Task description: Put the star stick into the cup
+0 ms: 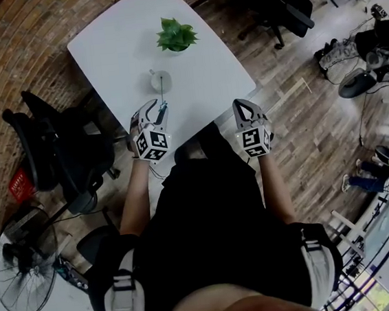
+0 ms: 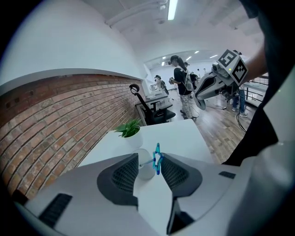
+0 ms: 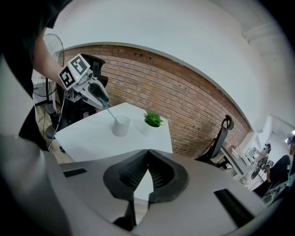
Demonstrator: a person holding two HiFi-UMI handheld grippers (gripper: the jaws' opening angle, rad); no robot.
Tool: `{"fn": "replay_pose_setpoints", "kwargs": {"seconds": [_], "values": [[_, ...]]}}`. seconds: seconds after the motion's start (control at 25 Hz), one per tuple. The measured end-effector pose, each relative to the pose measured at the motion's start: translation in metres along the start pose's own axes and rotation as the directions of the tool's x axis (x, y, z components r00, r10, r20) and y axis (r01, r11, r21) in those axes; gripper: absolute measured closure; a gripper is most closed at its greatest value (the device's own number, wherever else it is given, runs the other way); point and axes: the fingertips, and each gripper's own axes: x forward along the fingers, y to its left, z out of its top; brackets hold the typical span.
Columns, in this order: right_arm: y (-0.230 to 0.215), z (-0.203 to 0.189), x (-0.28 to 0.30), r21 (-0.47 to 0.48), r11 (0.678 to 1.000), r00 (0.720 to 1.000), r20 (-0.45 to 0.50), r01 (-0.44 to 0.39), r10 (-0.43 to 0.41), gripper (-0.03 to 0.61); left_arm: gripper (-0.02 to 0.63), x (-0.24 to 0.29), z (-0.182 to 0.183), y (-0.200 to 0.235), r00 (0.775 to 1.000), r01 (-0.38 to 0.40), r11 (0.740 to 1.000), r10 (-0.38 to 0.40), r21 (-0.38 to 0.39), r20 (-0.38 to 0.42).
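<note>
A white cup [image 1: 161,80] stands mid-table, in front of a small potted plant [image 1: 175,34]. The star stick [image 1: 163,96] leans out of the cup toward me, its lower end inside. In the left gripper view the blue star [image 2: 157,159] sits between the jaws, close against the right pad; the left pad stands clear of it, and the cup [image 2: 145,168] shows just beyond. My left gripper [image 1: 158,108] is open around the star. My right gripper [image 1: 245,108] hovers at the table's near edge, shut and empty. The right gripper view shows the cup [image 3: 120,126] and left gripper [image 3: 99,97].
The white table [image 1: 121,48] carries only the plant and the cup. Black office chairs stand to its left [image 1: 56,152] and at the back right [image 1: 278,1]. A floor fan [image 1: 23,262] and a red crate [image 1: 19,187] are at the left.
</note>
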Motion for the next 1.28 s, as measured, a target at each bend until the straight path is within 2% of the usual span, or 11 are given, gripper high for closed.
{"fn": "replay_pose_setpoints", "kwargs": {"seconds": [0.44,0.8,1.28], "values": [[-0.006,-0.004,-0.005,0.004,1.000,1.000,-0.007,0.020,-0.020,0.580,0.402,0.010,-0.005,0.003,1.000,0.014,1.000,-0.014,0.005,-0.018],[-0.005,-0.005,-0.010,0.002,1.000,1.000,-0.006,0.025,-0.025,0.580,0.322,0.010,-0.005,0.001,1.000,0.027,1.000,-0.026,0.007,-0.014],[0.002,0.002,-0.018,-0.009,1.000,1.000,0.012,0.022,-0.022,0.580,0.318,-0.009,-0.004,0.004,1.000,-0.006,1.000,0.006,-0.003,0.017]]}}
